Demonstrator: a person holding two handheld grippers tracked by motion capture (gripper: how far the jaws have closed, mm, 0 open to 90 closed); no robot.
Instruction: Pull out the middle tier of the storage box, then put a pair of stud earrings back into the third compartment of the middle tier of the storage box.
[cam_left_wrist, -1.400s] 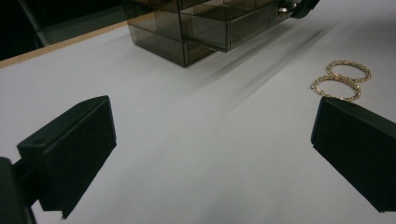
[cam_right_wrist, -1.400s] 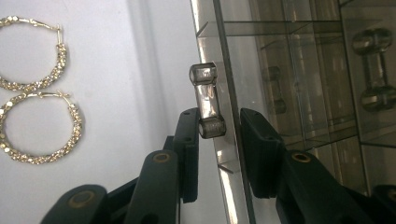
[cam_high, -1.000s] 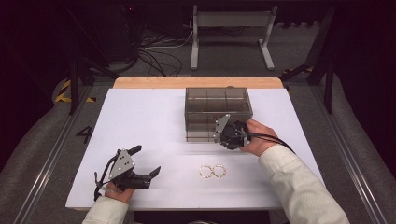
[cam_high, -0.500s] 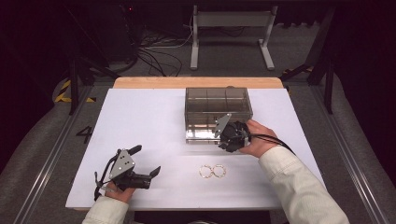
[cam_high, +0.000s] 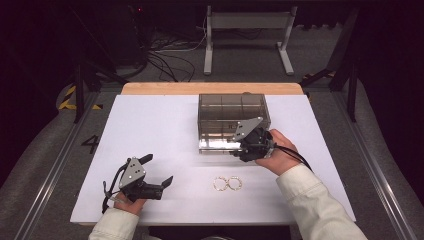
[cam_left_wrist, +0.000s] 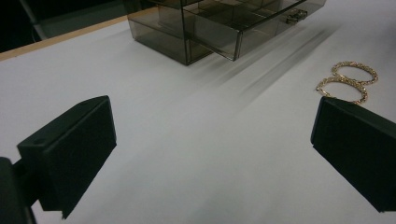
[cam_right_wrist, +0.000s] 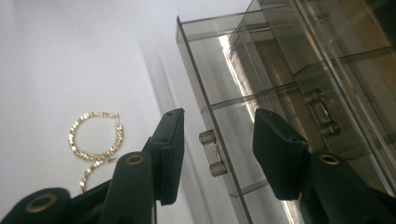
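Note:
A smoky clear drawer box (cam_high: 231, 112) stands mid-table with its lowest drawer (cam_high: 215, 146) pulled out toward me. My right gripper (cam_high: 238, 148) is at the drawer front. In the right gripper view its jaws have just been opening and stand either side of the small clear handle (cam_right_wrist: 212, 151) without pressing on it. Two gold hoop earrings (cam_high: 227, 183) lie on the white table in front of the box, left of the right gripper (cam_right_wrist: 217, 128). My left gripper (cam_high: 160, 169) rests open at the front left with nothing between its fingers (cam_left_wrist: 74, 144).
The white tabletop (cam_high: 150, 125) spreads wide to the left of the box. A wooden strip (cam_high: 210, 88) edges its far side. Beyond it are a dark floor, cables and a metal stand (cam_high: 247, 35). The earrings (cam_left_wrist: 348, 81) lie just ahead of the left gripper.
The right hand has lifted slightly at the drawer front. The left hand and the earrings have not moved.

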